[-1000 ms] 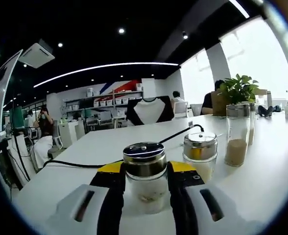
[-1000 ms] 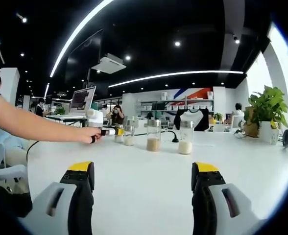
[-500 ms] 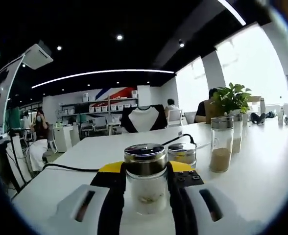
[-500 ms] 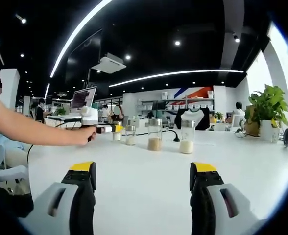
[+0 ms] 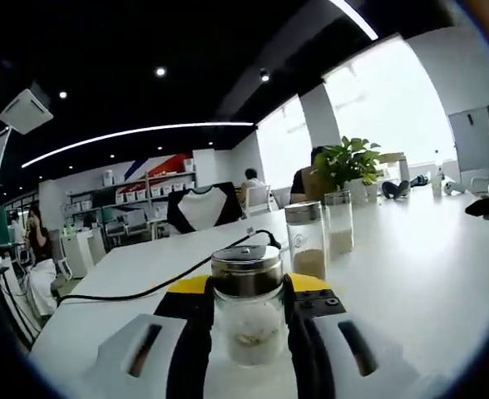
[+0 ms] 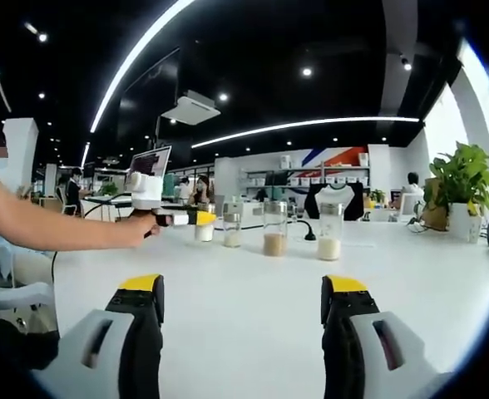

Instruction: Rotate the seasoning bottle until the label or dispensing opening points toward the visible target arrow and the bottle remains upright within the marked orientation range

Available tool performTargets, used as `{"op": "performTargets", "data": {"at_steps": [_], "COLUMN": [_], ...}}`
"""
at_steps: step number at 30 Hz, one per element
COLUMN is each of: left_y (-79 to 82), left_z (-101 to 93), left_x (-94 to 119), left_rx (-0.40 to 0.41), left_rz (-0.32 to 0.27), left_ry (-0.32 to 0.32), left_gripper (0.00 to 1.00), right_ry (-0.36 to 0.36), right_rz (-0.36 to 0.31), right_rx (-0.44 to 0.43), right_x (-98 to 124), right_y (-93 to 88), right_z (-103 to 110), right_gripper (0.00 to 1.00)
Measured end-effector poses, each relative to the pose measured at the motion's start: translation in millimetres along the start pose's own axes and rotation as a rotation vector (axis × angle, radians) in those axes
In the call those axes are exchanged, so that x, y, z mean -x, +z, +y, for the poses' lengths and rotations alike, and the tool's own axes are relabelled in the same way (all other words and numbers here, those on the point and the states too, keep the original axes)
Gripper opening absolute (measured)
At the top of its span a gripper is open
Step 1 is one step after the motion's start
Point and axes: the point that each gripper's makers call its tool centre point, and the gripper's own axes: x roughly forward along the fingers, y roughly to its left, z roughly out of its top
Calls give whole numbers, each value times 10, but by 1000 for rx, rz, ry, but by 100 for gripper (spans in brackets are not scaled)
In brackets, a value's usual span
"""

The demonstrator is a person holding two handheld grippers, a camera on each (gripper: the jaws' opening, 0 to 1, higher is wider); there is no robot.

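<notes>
**Bottle count and grip status on the white table**

Left gripper view, lower centre: the left gripper (image 5: pixel 246 307) has its two jaws pinching one seasoning bottle (image 5: pixel 247 312) by the sides. The bottle is short, round, clear glass with a shiny metal cap, and stands upright with a little pale, grainy seasoning at the bottom. The jaws are black with yellow tips, set in grey housings.

Right of centre in that view stand two taller bottles (image 5: pixel 306 241), clear and cylindrical with metal caps, one behind the other, each partly filled with tan powder. One black cable (image 5: pixel 163 278) runs across the smooth white table (image 5: pixel 411 274) from left to centre. One potted plant (image 5: pixel 350 163) with green leaves sits at upper right, beyond the tall bottles.

Right gripper view, bottom: the right gripper (image 6: pixel 243 332) has its jaws spread wide with bare table between them, gripping nothing. At centre left, a person's hand (image 6: pixel 142 229) holds the left gripper against the first in a row of four bottles; the second is small and the two tall ones carry tan and white fill. A plant in a white pot stands at the right edge.
</notes>
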Motion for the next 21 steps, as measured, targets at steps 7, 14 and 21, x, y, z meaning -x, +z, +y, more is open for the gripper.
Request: {"op": "performTargets", "data": {"at_steps": [7,14,21], "left_y": [135,329,488], "left_z": [-314,-719,-1058], "left_x": [127,279,446], "left_rx": [68,260,303], "left_rz": [3,-24,-75], "left_ry": [-46,-175,-237], "left_gripper": [34,34,34], "right_ry": [21,74,134], "right_rz": [1,-20,-42], "right_rx": [18,49,79], "right_x": [-28,-42,-52], "right_y": [3,49,93], "right_z": [96,245,413], "right_gripper": [75,63,50]}}
